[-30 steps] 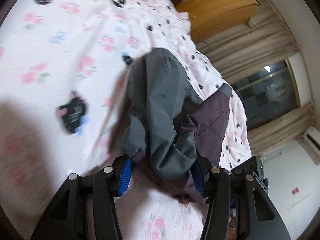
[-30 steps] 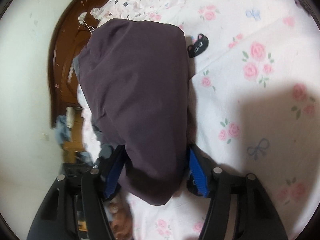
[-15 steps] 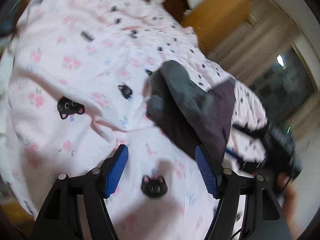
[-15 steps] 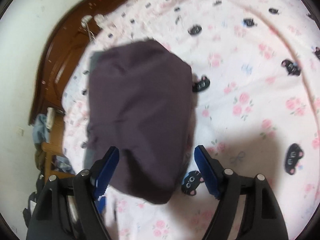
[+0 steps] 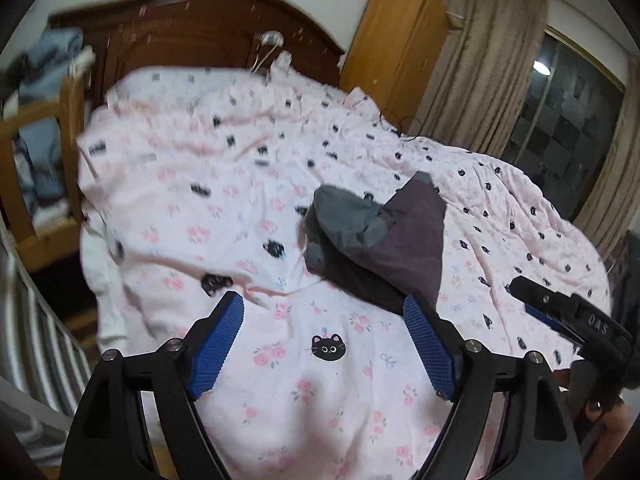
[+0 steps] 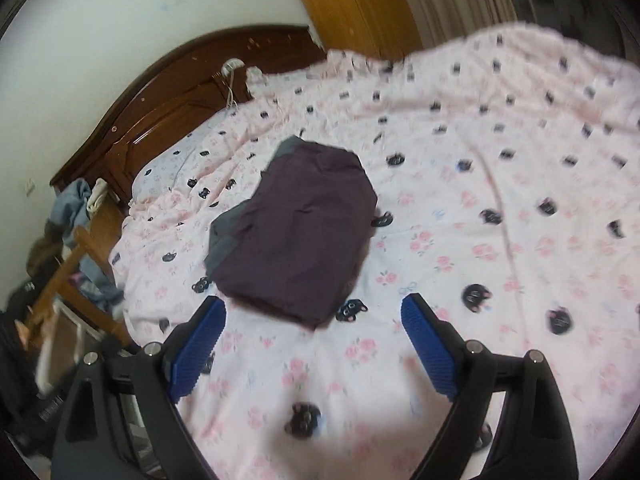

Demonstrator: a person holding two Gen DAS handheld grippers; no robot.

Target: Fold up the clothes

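Observation:
A folded garment (image 5: 380, 244), dark purple with grey panels, lies in a compact bundle on the pink flowered bedspread (image 5: 280, 392). From the right wrist view the garment (image 6: 300, 232) shows as a flat purple rectangle with grey at its left edge. My left gripper (image 5: 324, 344) is open, pulled back from the bundle, nothing between its blue pads. My right gripper (image 6: 314, 344) is also open and empty, held above the bedspread (image 6: 480, 220) short of the garment's near edge. The right gripper's black body (image 5: 576, 320) appears at the right edge of the left wrist view.
A dark wooden headboard (image 5: 192, 28) runs along the back. A wooden rack with blue clothes (image 5: 36, 140) stands at the left of the bed. A light wooden cabinet (image 5: 392, 40), curtains (image 5: 480, 60) and a dark window (image 5: 560, 120) sit behind the bed.
Both grippers let go of the garment and drew back from it. The bundle now lies on the bed by itself, farther from both cameras.

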